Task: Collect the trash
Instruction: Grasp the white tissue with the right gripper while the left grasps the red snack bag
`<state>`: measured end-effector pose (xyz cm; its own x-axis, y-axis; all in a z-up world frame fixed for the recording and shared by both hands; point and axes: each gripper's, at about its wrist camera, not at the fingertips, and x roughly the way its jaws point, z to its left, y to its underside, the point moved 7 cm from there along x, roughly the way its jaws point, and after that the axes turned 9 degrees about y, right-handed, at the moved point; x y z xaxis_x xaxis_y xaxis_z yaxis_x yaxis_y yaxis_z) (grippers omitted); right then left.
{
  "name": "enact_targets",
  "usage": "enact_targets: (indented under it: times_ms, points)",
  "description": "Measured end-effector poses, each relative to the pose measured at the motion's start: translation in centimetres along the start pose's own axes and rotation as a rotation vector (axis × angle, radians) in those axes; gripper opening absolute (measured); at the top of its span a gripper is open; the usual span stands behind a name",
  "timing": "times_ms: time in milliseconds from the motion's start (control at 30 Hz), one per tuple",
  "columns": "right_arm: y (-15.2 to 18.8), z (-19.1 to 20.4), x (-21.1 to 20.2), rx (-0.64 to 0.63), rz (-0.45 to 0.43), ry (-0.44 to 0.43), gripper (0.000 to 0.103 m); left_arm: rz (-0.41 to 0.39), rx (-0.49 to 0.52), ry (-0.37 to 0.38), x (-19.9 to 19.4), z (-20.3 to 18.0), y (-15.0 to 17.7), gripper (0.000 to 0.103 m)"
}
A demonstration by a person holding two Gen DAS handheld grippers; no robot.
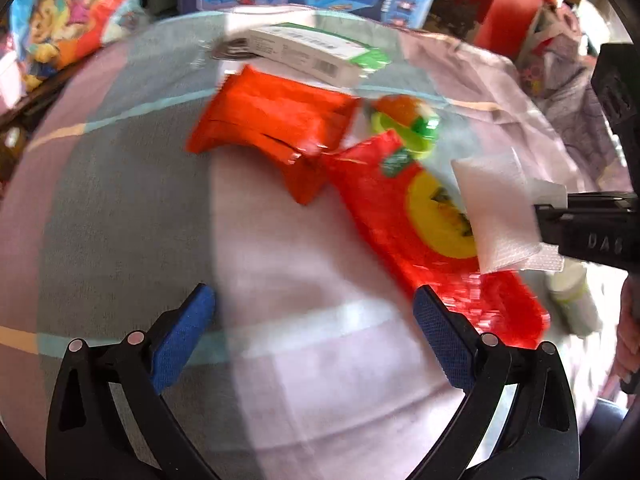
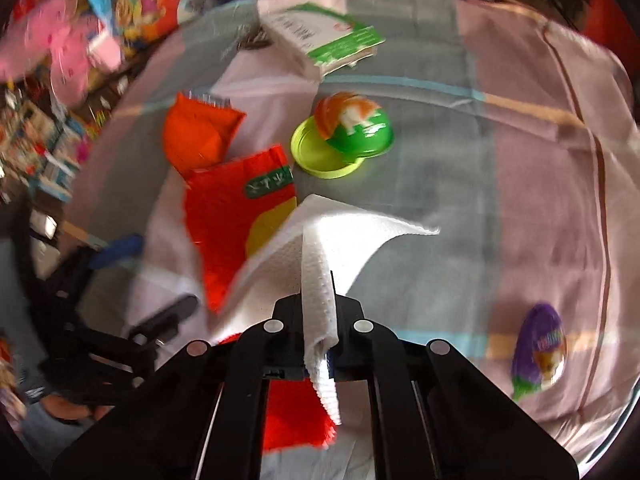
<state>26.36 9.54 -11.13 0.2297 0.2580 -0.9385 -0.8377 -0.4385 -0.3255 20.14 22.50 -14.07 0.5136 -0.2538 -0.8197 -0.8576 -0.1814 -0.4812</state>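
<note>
Clamping the white tissue, the right gripper apparently aims it forward; left gripper gapes.

A white paper towel hangs folded and pinched in my right gripper; just ahead of it lie a red wrapper with a yellow disc, an orange pouch and an open green cup

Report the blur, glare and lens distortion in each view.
Left wrist view: motion blur smears the orange pouch and red wrapper; a hard sunlight edge splits the tablecloth; the left gripper stays sharp. Right wrist view: fisheye bends the cloth's stripes, the edges blur most, and sunlight bleaches the paper towel clamped in the right gripper.
</note>
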Motion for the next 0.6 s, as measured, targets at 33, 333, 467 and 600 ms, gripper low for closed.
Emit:
enact_targets:
  times_ms: [33, 333, 467, 600]
  points:
    - [0.1, -0.6, -0.7, 0.022, -0.008, -0.009, 0.005, 0.002, -0.01, 0.029, -0.1, -0.5, 0.0, 0.099]
    - [1.8, -6.7, -4.3, 0.125, -0.041, 0.033, 0.005, 0.084, -0.078, 0.123, 2.0, -6.2, 0.7, 0.099]
    - [2.6, -9.0, -5.3, 0.163, -0.055, 0.022, 0.006, 0.119, -0.073, 0.0, 3.4, -7.9, 0.6, 0.099]
    - [3.6, -11.4, -6.3, 0.202, -0.074, 0.014, 0.006, 0.118, -0.063, -0.117, 4.5, -8.9, 0.4, 0.099]
